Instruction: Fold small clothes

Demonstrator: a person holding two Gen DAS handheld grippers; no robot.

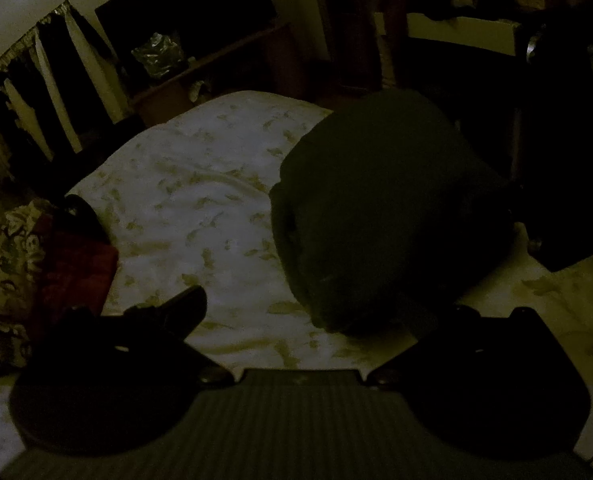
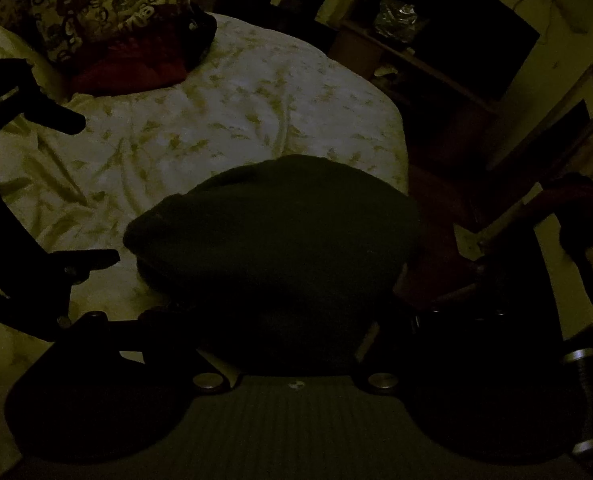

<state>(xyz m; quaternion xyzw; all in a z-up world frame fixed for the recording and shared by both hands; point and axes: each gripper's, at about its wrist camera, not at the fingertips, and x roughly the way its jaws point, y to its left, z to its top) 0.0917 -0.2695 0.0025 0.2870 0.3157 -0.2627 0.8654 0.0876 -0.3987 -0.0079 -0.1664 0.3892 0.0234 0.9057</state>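
Note:
A dark folded garment (image 2: pixel 276 232) lies on the bed's pale leaf-print sheet (image 2: pixel 216 112), near the bed's right edge. Its near edge reaches in between the spread fingers of my right gripper (image 2: pixel 292 316), which is open; the fingertips are lost in shadow. In the left wrist view the same garment (image 1: pixel 376 208) sits ahead and to the right of my left gripper (image 1: pixel 324 312), whose left finger (image 1: pixel 188 304) rests over bare sheet (image 1: pixel 200 200). From the right wrist view the left gripper (image 2: pixel 96 190) stands open just left of the garment, not touching it.
A patterned cloth (image 2: pixel 96 8) and a dark red cloth (image 2: pixel 128 72) are piled at the bed's far left corner. Beyond the bed are a dark shelf with a shiny bag (image 1: pixel 160 56) and hanging clothes (image 1: pixel 56 80). A reddish chair frame (image 2: pixel 568 200) stands to the right.

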